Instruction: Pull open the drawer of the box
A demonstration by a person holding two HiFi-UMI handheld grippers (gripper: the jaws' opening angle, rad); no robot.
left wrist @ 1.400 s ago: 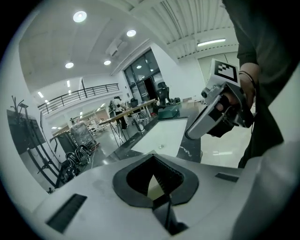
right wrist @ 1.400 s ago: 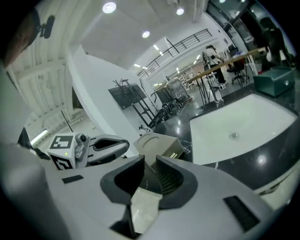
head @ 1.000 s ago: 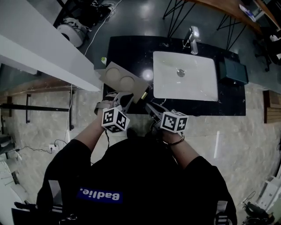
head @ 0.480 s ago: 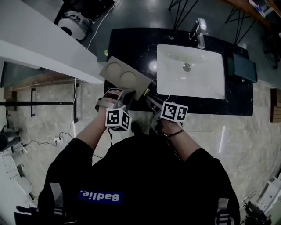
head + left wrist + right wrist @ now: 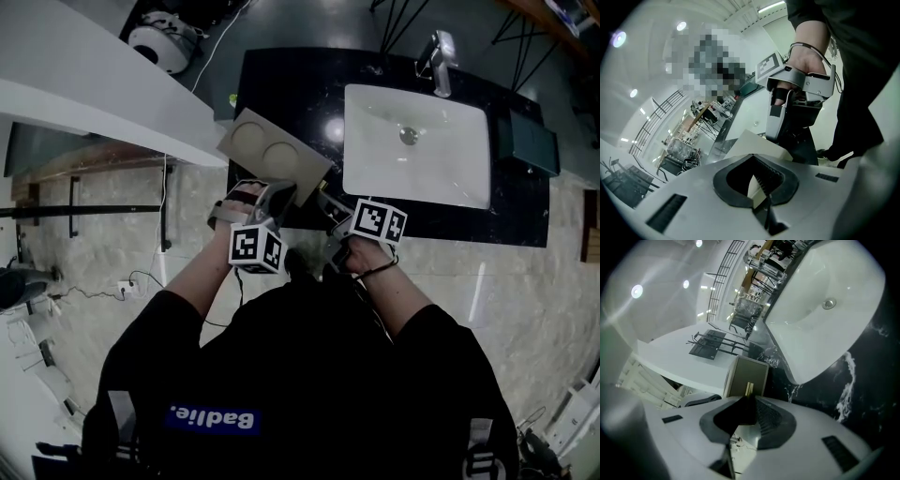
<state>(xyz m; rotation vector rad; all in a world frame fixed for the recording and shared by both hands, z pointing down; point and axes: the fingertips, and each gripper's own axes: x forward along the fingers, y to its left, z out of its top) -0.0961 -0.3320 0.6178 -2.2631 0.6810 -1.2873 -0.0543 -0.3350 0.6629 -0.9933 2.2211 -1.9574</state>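
Observation:
The beige box (image 5: pixel 267 152), with two round recesses in its top, stands at the near left of the black counter (image 5: pixel 281 84). In the right gripper view its front (image 5: pixel 749 373) shows a gold drawer handle (image 5: pixel 749 388). My right gripper (image 5: pixel 743 404) has its jaw tips meeting on the lower end of that handle; in the head view the right gripper (image 5: pixel 328 204) sits against the box front. My left gripper (image 5: pixel 281 200) is at the box's near edge. In the left gripper view, my left gripper (image 5: pixel 757 187) is shut on a cream sliver of the box edge.
A white sink (image 5: pixel 417 155) with a faucet (image 5: pixel 439 52) fills the counter to the right of the box. A dark tray (image 5: pixel 530 141) lies at the far right. A white shelf (image 5: pixel 84 75) runs along the left. Marble floor lies below the counter's front edge.
The head camera has shifted, so the counter sits higher in view. My right gripper has moved forward from just short of the gold handle onto it. The left gripper has stayed at the box edge.

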